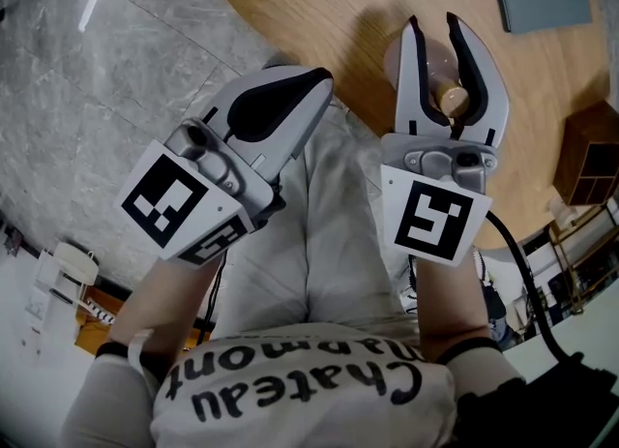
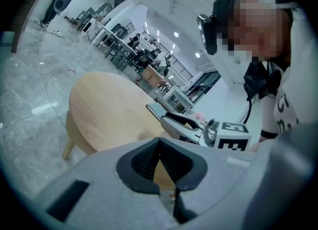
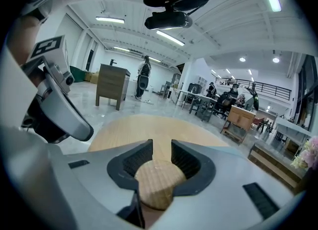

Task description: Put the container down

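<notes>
My right tool (image 1: 433,25) is narrowed around the container (image 1: 451,98), and both pads touch the sides of its round wooden lid, deep in the throat. The container is at the near edge of the table (image 1: 319,1). I cannot tell whether it stands on the wood or hangs just above it. My left tool (image 1: 314,76) is closed and empty, off to the left. I judge this is the setting-down step. Next I need the base firmly on the table, then the jaws spread clear of the lid and drawn straight back toward me without tipping it.

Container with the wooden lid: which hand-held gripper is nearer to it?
Right. The right hand-held gripper has the container between its jaws; the left hand-held gripper is apart, off to its left.
</notes>
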Motion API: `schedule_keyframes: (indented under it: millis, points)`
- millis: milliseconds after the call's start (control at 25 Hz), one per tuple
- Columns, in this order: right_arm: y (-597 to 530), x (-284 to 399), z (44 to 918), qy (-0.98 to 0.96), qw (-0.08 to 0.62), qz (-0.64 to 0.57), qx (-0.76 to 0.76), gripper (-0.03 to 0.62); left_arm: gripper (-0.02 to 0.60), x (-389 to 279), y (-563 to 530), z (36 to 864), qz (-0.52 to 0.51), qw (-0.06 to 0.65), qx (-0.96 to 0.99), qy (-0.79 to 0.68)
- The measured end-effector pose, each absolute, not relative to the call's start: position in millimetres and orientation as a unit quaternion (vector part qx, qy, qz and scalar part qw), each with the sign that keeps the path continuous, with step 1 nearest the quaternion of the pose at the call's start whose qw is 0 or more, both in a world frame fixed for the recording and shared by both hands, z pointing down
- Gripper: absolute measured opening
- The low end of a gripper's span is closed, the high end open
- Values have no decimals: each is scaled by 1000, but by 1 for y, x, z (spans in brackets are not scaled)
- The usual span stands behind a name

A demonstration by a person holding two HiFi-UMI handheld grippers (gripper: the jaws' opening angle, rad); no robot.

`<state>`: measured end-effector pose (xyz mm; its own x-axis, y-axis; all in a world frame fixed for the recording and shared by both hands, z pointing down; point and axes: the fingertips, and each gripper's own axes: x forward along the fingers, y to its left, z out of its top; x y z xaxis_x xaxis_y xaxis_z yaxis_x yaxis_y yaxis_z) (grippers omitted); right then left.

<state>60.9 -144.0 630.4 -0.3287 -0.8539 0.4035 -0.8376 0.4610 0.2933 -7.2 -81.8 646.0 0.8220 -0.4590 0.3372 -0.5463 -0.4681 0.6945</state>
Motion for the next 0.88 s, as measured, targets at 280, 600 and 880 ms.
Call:
schedule_keyframes:
  millis: [280,600,880]
  points:
    - [-141,62,631,-813,254,-15,524,81,14,1,-82,647,48,420,863,-277]
    - [-144,66,631,-809,250,-20,532,84,14,6,-92,649,46,430,861,-268]
    - [-143,66,631,-805,250,-7,537,91,14,6,-105,636,31,452,850,-270]
